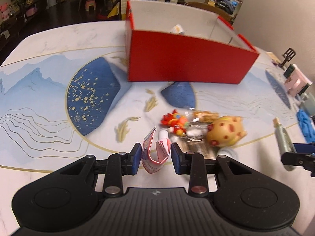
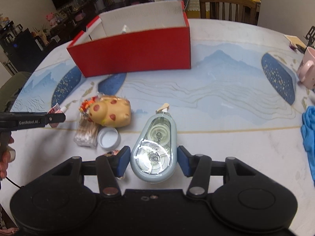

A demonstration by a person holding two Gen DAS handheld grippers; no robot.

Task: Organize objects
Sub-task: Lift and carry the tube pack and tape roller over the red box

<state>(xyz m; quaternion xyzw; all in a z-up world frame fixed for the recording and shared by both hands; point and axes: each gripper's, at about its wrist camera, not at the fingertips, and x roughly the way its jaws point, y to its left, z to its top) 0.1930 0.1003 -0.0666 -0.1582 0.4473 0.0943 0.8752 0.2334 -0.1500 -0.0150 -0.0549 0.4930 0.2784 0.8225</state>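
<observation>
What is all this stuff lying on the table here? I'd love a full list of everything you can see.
box: one, red outside and white inside, far middle of table
folded tube: one, pink and white, between left tongs
tape dispenser: one, pale blue-grey, between right tongs
spotted toy: one, yellow with red spots, middle of table
small toy: one, red-orange, behind the tube
cotton swabs: one pack, white, beside the toy
cap: one, white, beside the swabs
mug: one, pink, right edge
cloth: one, blue, right edge
chair: one, wooden, beyond table
left tongs: black, blue pads
right tongs: black, blue pads
</observation>
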